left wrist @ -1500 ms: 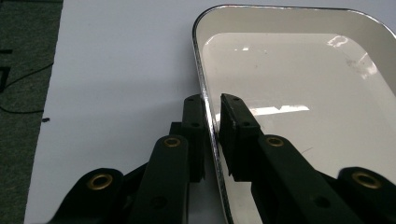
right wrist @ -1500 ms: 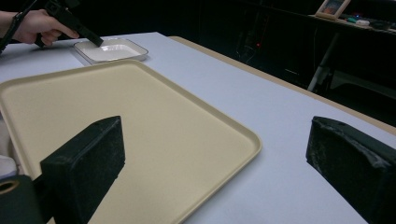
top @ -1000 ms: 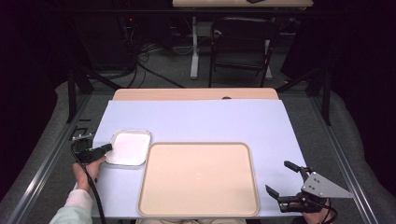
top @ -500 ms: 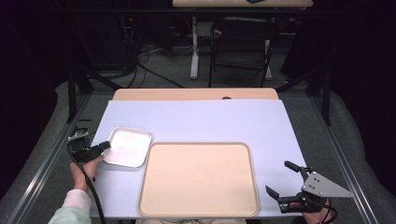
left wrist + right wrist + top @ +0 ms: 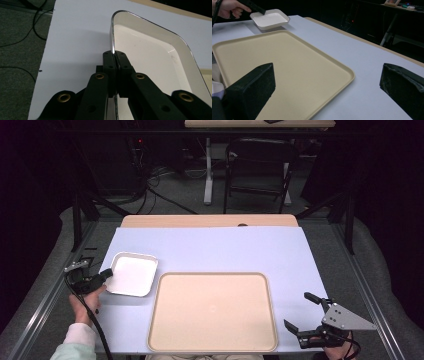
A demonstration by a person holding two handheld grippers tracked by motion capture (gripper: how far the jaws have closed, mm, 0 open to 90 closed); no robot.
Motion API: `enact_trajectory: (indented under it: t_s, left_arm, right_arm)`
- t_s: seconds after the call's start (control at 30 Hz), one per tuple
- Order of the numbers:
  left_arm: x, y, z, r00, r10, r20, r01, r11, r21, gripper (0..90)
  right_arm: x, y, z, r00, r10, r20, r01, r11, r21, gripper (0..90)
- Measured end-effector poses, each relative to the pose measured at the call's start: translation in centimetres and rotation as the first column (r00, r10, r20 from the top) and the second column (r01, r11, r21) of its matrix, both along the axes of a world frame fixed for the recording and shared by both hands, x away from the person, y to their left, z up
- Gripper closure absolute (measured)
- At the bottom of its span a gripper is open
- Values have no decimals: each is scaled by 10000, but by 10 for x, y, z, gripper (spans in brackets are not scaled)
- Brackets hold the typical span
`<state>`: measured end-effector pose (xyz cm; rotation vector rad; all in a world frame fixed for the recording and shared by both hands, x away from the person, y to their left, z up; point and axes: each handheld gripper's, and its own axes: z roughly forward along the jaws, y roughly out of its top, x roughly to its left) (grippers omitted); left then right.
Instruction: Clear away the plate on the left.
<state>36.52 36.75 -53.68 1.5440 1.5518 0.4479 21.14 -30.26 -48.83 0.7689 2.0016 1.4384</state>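
High view: left gripper (image 5: 102, 276) at the worktop's (image 5: 210, 245) left side, jaws pinched shut on the near-left rim of the white dish (image 5: 131, 274), which sits just left of the beige tray (image 5: 212, 312), apart from it; looks slightly raised on the gripped side, likely being carried or dragged, judging by the rim grip. Right gripper (image 5: 304, 312) waits at the near-right corner beside the tray, jaws spread wide with nothing between them, having just been opening the last bit; probably kept clear until needed. Person's body is cut off at the bottom edge, room behind is dark. Left gripper view: jaws closed tight on the thin metal-edged rim of the white dish (image 5: 150, 57); the dish is empty inside, its far-right side runs out of frame, and whether the underside touches the worktop (image 5: 75, 37) can't be told. Right gripper view: two black jaws far apart, holding nothing, beige tray (image 5: 274, 65) lying between and ahead of them; white dish (image 5: 270, 18) far off at top left with the left gripper (image 5: 260, 10) on its rim, hand (image 5: 229, 8) partly cropped.
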Motion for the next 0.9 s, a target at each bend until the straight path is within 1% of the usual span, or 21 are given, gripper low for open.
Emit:
enact_trajectory:
  t_s: [0.07, 0.13, 0.27, 0.57, 0.9]
  left_arm:
    - [-2, 0, 3, 9999, -32, 166, 32, 10000, -8, 880]
    - [-5, -1, 7, 9991, -3, 424, 9, 9999, -133, 880]
    - [-10, -4, 15, 9973, -76, 732, 90, 9998, -199, 880]
    - [-16, -14, 25, 9938, -381, 1044, 409, 9989, -247, 880]
    - [-22, -30, 34, 9874, -730, 1406, 779, 9965, -300, 880]
  right_arm:
    - [0, 0, 0, 10000, -22, -13, 22, 10000, -11, 0]
    - [0, 0, 0, 10000, -48, -23, 48, 10000, 13, 0]
    - [1, 0, 0, 9999, -91, -85, 91, 10000, 7, 0]
    - [1, 0, 0, 9998, -138, -122, 138, 9999, -10, 0]
    - [2, 1, -1, 9996, -179, -224, 178, 9998, -54, 0]
